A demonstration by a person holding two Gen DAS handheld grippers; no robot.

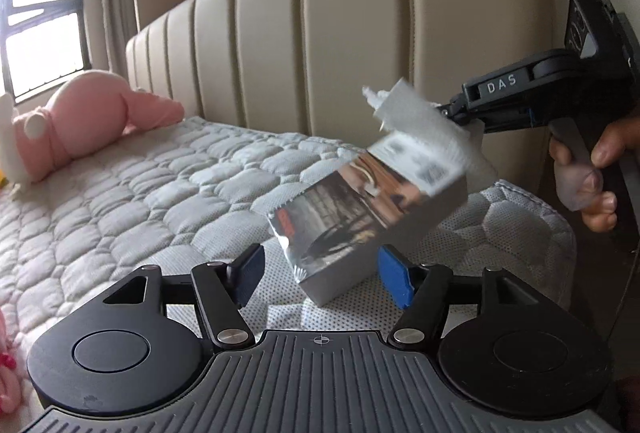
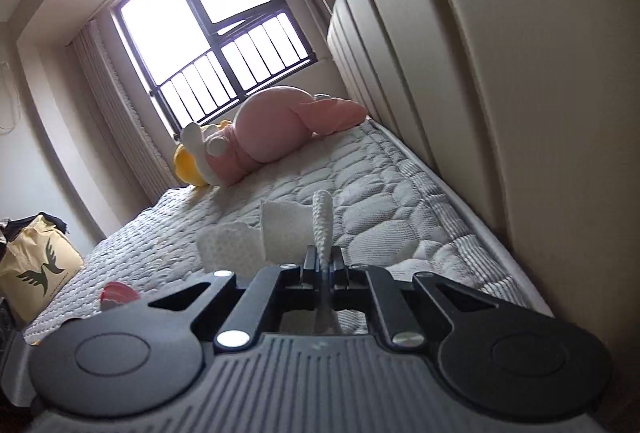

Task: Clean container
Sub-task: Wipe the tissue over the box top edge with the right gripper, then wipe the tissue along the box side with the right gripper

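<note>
- Bed (image 1: 132, 193) — quilted grey-white mattress, taken here as the landmark; everything below is placed against it.
- Headboard (image 1: 352, 45) — beige, padded in upright panels, along the far edge of the bed.
- Window (image 2: 208, 33) — bright, barred, beyond the far end of the bed.
- Plush toy (image 1: 80, 121) — pink, lying on the bed by the headboard, well apart from the work.
- Bag (image 2: 36, 269) — yellowish, printed with a dark bird, off the bed's near corner.
- Box (image 1: 360, 209) — the container; printed picture faces, tilted and blurred, above the bed near its headboard corner. It sits between the blue pads of the left gripper (image 1: 322, 275), whose jaws stand wide; whether the pads touch it I cannot tell, nor what bears it.
- Right gripper (image 2: 323, 263) — jaws narrow, clamped on a white paper towel (image 1: 424, 121).
- Paper towel — pressed against the box's upper end, above the bed.
- Hand (image 1: 596, 169) — on the right gripper's handle.
- Progress, as a judgement: wiping looks under way at the upper end — the other faces likely remain. No dirt can be made out.
</note>
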